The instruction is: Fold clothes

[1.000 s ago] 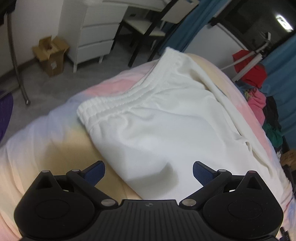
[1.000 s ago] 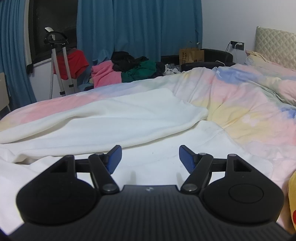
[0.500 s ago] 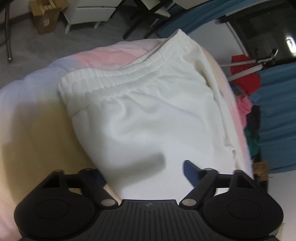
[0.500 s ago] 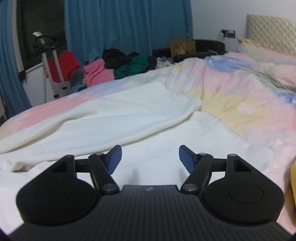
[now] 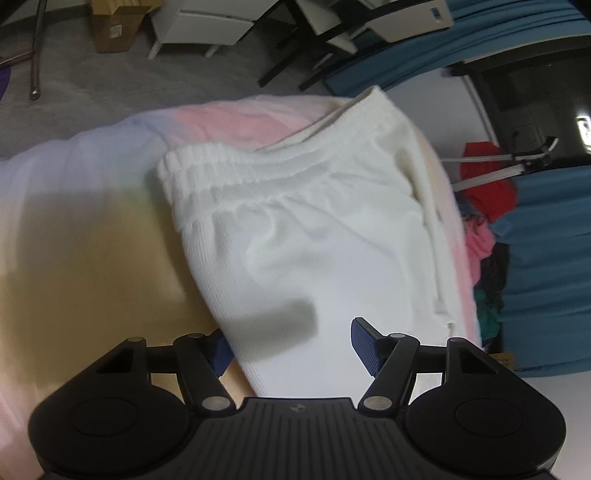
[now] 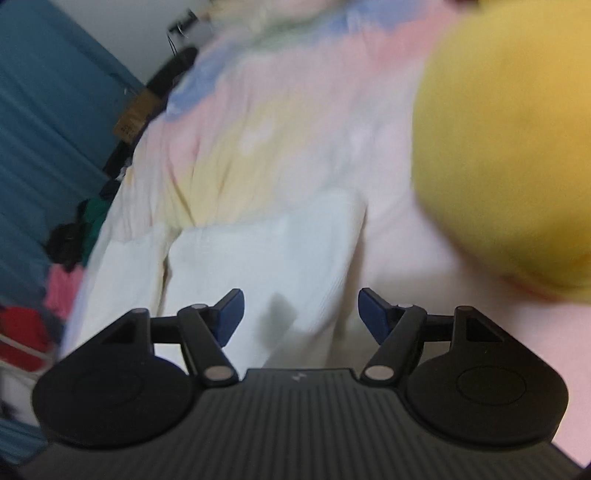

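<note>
White sweatpants [image 5: 295, 229] lie flat on the pastel bedspread [image 5: 74, 229], with the elastic waistband [image 5: 258, 162] at the far end. My left gripper [image 5: 291, 339] straddles the near side edge of the pants. Its jaws are closing with the cloth between them; the left pad [image 5: 221, 350] is tucked at the fabric's edge and the right pad [image 5: 364, 343] stands over the cloth, neither clearly pressing. In the blurred right wrist view, my right gripper [image 6: 301, 312] is open just above a leg end of the sweatpants [image 6: 266, 254], with nothing gripped.
A big yellow soft object [image 6: 509, 147] lies on the bed [image 6: 277, 122] close to the right gripper's right side. Beyond the bed are a white drawer unit [image 5: 199, 22], a cardboard box [image 5: 114, 26], blue curtains [image 6: 48, 122] and a heap of coloured clothes [image 5: 487, 236].
The left gripper's jaws have narrowed around the edge of the pants as it dropped closer. The right gripper rolled and swung towards the leg end, and the yellow object came into view.
</note>
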{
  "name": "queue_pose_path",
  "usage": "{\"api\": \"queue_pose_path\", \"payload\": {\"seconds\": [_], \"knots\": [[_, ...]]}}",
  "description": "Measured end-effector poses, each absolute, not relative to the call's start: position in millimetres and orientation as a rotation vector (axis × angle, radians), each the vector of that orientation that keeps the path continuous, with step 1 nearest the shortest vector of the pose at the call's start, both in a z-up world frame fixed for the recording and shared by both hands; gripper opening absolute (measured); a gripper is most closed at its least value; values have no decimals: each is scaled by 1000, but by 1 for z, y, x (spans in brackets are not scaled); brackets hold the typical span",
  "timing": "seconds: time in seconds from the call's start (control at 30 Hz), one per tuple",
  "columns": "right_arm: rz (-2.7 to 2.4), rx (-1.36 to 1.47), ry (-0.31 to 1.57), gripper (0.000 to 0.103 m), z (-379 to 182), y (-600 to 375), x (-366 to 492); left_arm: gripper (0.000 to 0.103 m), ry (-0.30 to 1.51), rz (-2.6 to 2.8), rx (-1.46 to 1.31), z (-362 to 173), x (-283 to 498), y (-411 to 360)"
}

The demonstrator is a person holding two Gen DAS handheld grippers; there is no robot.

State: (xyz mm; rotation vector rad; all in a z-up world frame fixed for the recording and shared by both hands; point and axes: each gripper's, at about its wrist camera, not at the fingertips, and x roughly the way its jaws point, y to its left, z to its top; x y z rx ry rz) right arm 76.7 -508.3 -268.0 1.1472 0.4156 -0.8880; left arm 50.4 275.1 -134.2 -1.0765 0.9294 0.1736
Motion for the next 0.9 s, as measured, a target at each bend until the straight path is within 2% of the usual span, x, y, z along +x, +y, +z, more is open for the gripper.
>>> {"api": "queue_pose_path", "payload": {"seconds": [0.1, 0.13, 0.17, 0.2, 0.23, 0.27, 0.3, 0.33, 0.37, 0.4, 0.47, 0.5, 0.67, 0.77, 0.9], "knots": [[-777, 1199, 410, 55, -284, -518, 85, 69, 982, 171, -1071, -146, 57, 271], [-781, 1174, 404, 42, -284, -518, 88, 69, 997, 169, -1073, -151, 59, 270], [-783, 1152, 396, 36, -283, -519, 90, 69, 999, 174, -1085, -156, 60, 269], [-778, 1136, 390, 34, -283, -521, 92, 69, 996, 183, -1097, -158, 61, 269], [-773, 1119, 385, 27, -283, -522, 94, 69, 989, 189, -1111, -160, 62, 270], [-777, 1108, 386, 12, -283, -524, 97, 67, 976, 198, -1134, -161, 61, 273], [-788, 1105, 391, 9, -283, -527, 99, 64, 960, 208, -1161, -161, 61, 277], [-799, 1105, 389, 6, -283, -529, 99, 53, 944, 219, -1187, -162, 60, 280], [-811, 1105, 377, 6, -282, -529, 98, 40, 932, 220, -1211, -163, 59, 284], [-823, 1097, 362, 6, -280, -528, 96, 35, 920, 212, -1241, -165, 58, 289], [-847, 1041, 336, 6, -271, -523, 96, 17, 890, 193, -1299, -166, 53, 297], [-851, 1007, 320, 6, -266, -520, 96, 13, 871, 185, -1318, -166, 51, 299], [-863, 871, 234, 6, -239, -507, 100, 9, 678, 48, -1347, -143, 32, 300], [-857, 885, 177, 6, -228, -507, 91, 8, 584, -5, -1316, -127, 22, 300], [-827, 828, 145, 6, -217, -507, 83, 8, 559, -15, -1298, -120, 18, 297]]}}
